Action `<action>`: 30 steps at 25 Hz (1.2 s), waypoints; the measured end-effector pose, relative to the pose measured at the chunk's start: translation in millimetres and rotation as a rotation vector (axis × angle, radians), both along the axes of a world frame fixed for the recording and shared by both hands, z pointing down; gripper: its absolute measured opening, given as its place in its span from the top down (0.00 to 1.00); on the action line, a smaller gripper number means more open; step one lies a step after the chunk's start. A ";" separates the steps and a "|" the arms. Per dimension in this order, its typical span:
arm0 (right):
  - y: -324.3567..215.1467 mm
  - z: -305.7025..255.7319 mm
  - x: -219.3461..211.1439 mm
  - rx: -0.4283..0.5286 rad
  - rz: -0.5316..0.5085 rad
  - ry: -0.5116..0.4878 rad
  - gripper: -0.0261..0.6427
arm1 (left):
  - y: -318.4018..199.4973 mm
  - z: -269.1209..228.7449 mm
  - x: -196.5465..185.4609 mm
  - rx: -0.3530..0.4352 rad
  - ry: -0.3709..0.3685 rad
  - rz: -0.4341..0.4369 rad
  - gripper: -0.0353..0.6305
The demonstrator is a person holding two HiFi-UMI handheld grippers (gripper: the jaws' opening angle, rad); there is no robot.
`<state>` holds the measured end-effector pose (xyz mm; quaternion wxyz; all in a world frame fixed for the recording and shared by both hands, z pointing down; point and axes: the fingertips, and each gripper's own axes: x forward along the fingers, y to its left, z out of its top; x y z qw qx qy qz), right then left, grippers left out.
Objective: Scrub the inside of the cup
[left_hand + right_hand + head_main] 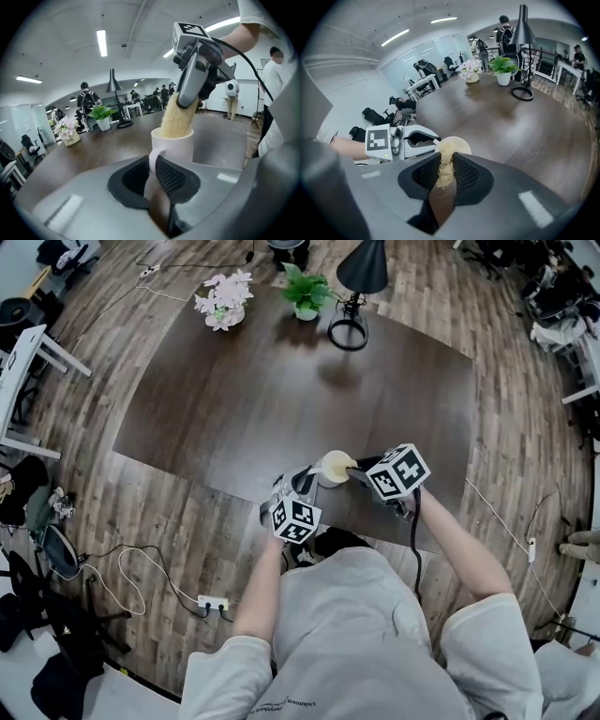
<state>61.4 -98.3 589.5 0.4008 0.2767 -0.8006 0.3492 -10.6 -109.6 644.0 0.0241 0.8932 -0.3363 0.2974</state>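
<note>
The left gripper [307, 481] and right gripper [352, 471] have grey moulded bodies; each carries a white cube [398, 472] with black square markers; the jaw pads [171, 176] are black with a mesh texture. A black cable [415, 532] runs from the right gripper; the person wears a light grey short-sleeved T-shirt [356, 634].

We log both forearms reaching in from 6 o'clock. The left gripper [305, 486] is clamped on the cup handle [153, 161]. At its 3 o'clock, the right gripper [354, 471] is clamped on the scrubber [446, 161].
</note>
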 end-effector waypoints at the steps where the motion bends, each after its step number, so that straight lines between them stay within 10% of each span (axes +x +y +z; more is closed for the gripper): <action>1: -1.1 2.8 -1.5 -0.011 -0.008 0.002 0.81 | -1.1 -0.8 0.9 0.008 0.013 -0.027 0.88; 10: -1.4 19.1 -23.8 -0.073 -0.138 0.042 0.82 | -9.8 -0.2 -2.8 0.064 0.091 -0.191 0.88; 17: 4.3 30.1 -32.8 -0.105 -0.270 0.107 0.82 | 0.9 -3.0 1.0 0.059 0.057 -0.144 0.88; 30: -21.9 25.7 -20.5 -0.085 -0.185 0.118 0.82 | 10.6 -4.0 4.4 0.048 0.072 -0.106 0.89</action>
